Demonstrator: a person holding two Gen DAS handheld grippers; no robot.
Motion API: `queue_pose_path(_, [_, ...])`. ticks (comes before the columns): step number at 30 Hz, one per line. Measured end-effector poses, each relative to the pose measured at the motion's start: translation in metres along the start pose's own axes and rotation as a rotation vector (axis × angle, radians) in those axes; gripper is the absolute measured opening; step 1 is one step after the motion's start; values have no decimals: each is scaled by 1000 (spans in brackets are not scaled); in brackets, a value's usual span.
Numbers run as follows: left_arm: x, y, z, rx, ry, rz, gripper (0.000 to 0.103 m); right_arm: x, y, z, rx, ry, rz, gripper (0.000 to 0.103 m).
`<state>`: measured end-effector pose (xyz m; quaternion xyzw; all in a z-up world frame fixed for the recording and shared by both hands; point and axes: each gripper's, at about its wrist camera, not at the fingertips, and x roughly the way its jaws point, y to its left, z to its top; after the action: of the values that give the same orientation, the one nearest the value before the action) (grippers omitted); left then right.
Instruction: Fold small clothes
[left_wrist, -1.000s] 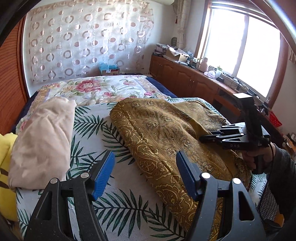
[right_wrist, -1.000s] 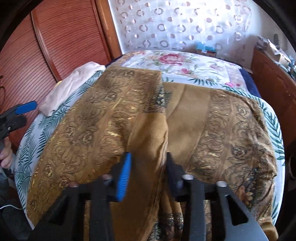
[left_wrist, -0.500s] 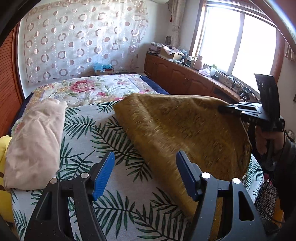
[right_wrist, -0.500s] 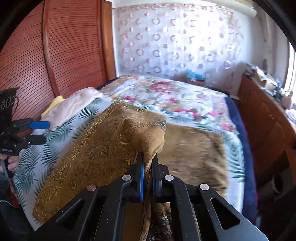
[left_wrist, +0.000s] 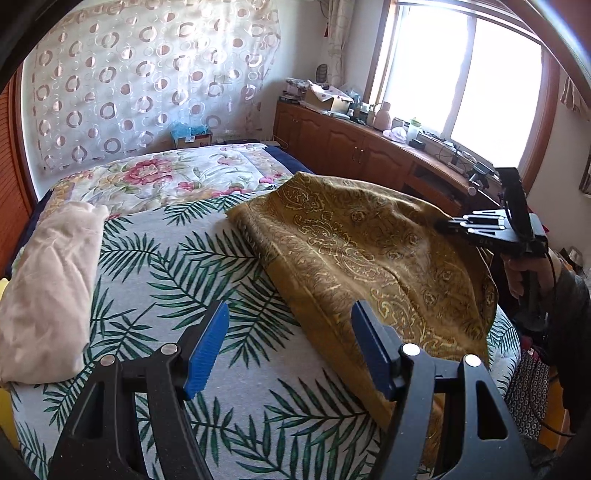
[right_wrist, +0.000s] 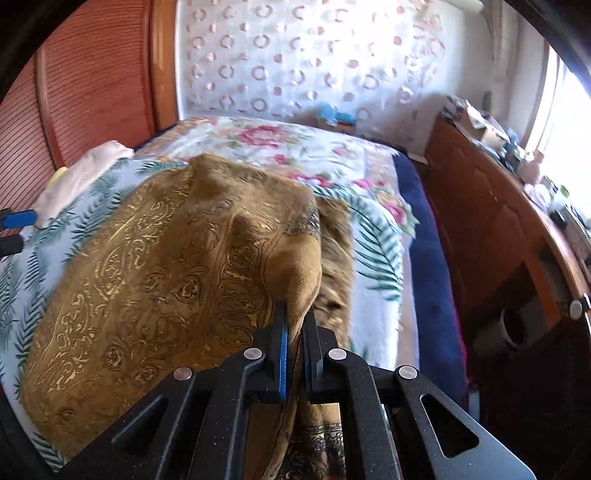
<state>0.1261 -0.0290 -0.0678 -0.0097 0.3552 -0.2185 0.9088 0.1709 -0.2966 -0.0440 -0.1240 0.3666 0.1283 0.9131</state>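
Sunlight from the window (left_wrist: 476, 88) falls across a bedroom where the bed, covered by a palm-leaf sheet (left_wrist: 207, 280), serves as your folding surface. On it lies the task's thing, a gold paisley garment (left_wrist: 369, 258), spread over the side of the bed toward the wooden cabinets (left_wrist: 354, 147), with part of it hanging past the mattress edge.

Your right gripper (right_wrist: 295, 328) has its jaws pinched together on a bunched fold of that garment, and the cloth rises from the sheet up to the pinch like a tent. Holding it high and away from the bed looks meant to let the fabric hang and straighten under its own weight, so a clean fold line can form before you lay it over. In the left wrist view the same gripper (left_wrist: 447, 225) sits at the garment's far edge, with your hand below it.

Your left gripper (left_wrist: 290, 349) hovers over the sheet with its blue pads (left_wrist: 207, 347) spread wide and nothing between them. It sits just beside the garment's near edge, which suggests it is waiting to take a second corner or pin the cloth down while the right one carries its end across.

A pale pink folded cloth (left_wrist: 51, 280) rests well apart at the other side of the bed, probably set aside so it stays out of the working area.
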Motion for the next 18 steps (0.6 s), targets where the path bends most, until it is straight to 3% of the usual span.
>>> queue_pose_path(5, [7,-9,2,23,5,7,70,-2,10,9,8,14,17,6])
queue_pose_path(7, [11,-8,5,24,6,9,70,-4,13,12,-5,-1,21,11])
queue_pose_path(11, [20,-5,17,28,4,21,70,-19,4,25,6,-59,39,44])
queue_pose_path(14, [31,-2,27,28,7,27,70,-14,2,46,-12,-93,48,45])
queue_pose_path(18, [52,2,37,25,24,33,70,18,-5,66,-3,-64,71,45])
